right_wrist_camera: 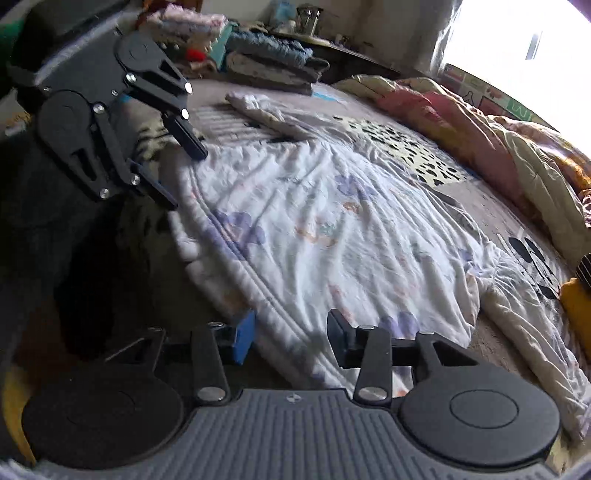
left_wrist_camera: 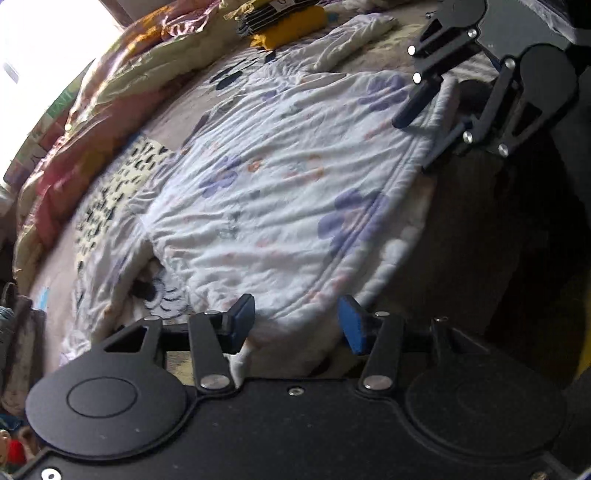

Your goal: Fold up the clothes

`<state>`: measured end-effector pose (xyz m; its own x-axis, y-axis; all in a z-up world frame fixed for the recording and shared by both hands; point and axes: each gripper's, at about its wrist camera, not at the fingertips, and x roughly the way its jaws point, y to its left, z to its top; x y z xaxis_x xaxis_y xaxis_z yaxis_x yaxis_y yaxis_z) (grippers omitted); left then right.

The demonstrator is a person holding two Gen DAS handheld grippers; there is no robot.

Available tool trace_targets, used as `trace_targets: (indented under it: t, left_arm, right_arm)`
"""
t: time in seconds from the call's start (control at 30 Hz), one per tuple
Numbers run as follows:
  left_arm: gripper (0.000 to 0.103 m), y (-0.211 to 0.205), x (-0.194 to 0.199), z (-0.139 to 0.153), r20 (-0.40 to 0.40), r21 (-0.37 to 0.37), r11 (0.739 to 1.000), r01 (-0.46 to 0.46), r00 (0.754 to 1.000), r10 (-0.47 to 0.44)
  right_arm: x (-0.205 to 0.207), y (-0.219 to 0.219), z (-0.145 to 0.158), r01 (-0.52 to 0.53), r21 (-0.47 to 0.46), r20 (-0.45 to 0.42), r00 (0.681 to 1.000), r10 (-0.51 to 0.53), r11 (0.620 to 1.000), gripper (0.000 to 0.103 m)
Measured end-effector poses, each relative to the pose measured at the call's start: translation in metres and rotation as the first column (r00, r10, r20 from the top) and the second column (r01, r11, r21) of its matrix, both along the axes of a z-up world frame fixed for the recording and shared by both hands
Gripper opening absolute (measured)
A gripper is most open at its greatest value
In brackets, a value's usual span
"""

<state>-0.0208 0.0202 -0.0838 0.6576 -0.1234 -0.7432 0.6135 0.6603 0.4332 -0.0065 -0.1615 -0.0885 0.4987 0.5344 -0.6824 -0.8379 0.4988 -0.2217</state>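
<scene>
A white garment with purple flowers lies spread flat on a bed, its stitched hem running along the near edge of the bed, as two hand-held claws close in on that hem from opposite ends. The left claw is spread, its blue-padded fingers straddling the hem at one end, the cloth directly ahead of it and between the fingers but not yet pinched. The right claw is likewise spread at the other end of the same hem, with the cloth lying between and just beyond its fingers; seen from the left wrist view, its jaws also stand apart over the edge of the fabric. The hem's long axis runs from one claw to the other, so each claw is nearest its own corner, and the rest of the garment stretches away from both toward the far side of the bed, where a pink and cream quilt is bunched. A stack of folded clothes sits near the far corner of the bed, and a yellow folded piece lies just beyond the garment. The next move, by the look of it, turns on both claws closing on the hem together and carrying it away from the near edge.
</scene>
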Motion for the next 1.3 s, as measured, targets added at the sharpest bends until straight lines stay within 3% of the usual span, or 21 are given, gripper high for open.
trace_targets:
  t: [0.1,0.2,0.3,0.43,0.57,0.63,0.73,0.8,0.9,1.0,1.1,1.2,1.23,1.27,1.3]
  left_arm:
    - [0.05,-0.004,-0.013,0.01,0.006,-0.045,0.997,0.059,0.998,-0.059]
    - [0.05,-0.016,-0.027,0.003,0.005,-0.064,0.987,0.148,0.989,-0.148]
    - [0.04,-0.027,-0.026,-0.017,0.035,-0.044,0.986,0.163,0.986,-0.161]
    - [0.038,-0.032,-0.019,-0.033,0.082,0.011,0.992,0.126,0.989,-0.127]
    - [0.035,-0.026,-0.017,-0.03,0.097,-0.03,0.995,0.093,0.991,-0.09]
    - [0.03,-0.022,-0.015,-0.027,0.097,-0.065,0.994,0.084,0.992,-0.077]
    - [0.021,-0.019,-0.015,-0.025,0.096,-0.126,0.99,0.066,0.994,-0.055]
    - [0.019,-0.022,-0.021,-0.025,0.103,-0.128,0.99,0.062,0.994,-0.049]
    - [0.019,-0.023,-0.025,-0.026,0.11,-0.13,0.99,0.06,0.993,-0.046]
    - [0.019,-0.023,-0.027,-0.025,0.113,-0.13,0.989,0.065,0.992,-0.051]
    - [0.019,-0.025,-0.03,-0.028,0.121,-0.095,0.992,0.081,0.99,-0.069]
    - [0.019,-0.026,-0.033,-0.034,0.129,-0.054,0.994,0.092,0.988,-0.085]
    - [0.019,-0.027,-0.034,-0.035,0.133,-0.051,0.994,0.095,0.987,-0.088]
    - [0.018,-0.027,-0.035,-0.035,0.134,-0.056,0.994,0.097,0.987,-0.089]
    - [0.014,-0.026,-0.035,-0.035,0.135,-0.068,0.993,0.1,0.987,-0.09]
  right_arm:
    - [-0.002,0.01,-0.003,0.004,-0.04,0.04,0.999,-0.003,0.999,0.038]
    - [0.006,0.013,-0.004,0.067,-0.035,0.041,0.997,-0.066,0.997,0.026]
    - [0.025,0.0,0.007,0.151,0.116,-0.098,0.985,-0.14,0.982,0.026]
    - [0.048,-0.021,0.017,0.273,0.269,-0.26,0.944,-0.203,0.924,0.025]
    - [0.069,-0.04,0.018,0.412,0.365,-0.434,0.868,-0.239,0.835,0.025]
    - [0.072,-0.045,0.02,0.449,0.384,-0.462,0.85,-0.253,0.807,0.026]
    - [0.058,-0.036,0.03,0.407,0.359,-0.356,0.892,-0.28,0.84,0.032]
    - [0.032,-0.023,0.042,0.307,0.308,-0.196,0.947,-0.256,0.9,0.041]
    - [-0.013,0.0,0.048,0.06,0.173,-0.019,0.998,-0.058,0.983,0.041]
    - [-0.049,0.032,0.02,-0.113,-0.06,0.114,0.986,0.12,0.992,0.04]
    - [-0.064,0.058,-0.018,-0.126,-0.266,0.278,0.939,0.201,0.956,0.044]
    - [-0.06,0.064,-0.035,-0.133,-0.311,0.324,0.916,0.236,0.941,0.045]
    - [-0.057,0.064,-0.037,-0.142,-0.306,0.317,0.917,0.241,0.941,0.036]
    - [-0.053,0.063,-0.036,-0.15,-0.298,0.291,0.926,0.239,0.943,0.021]
    - [-0.049,0.061,-0.03,-0.151,-0.27,0.25,0.943,0.221,0.951,0.017]
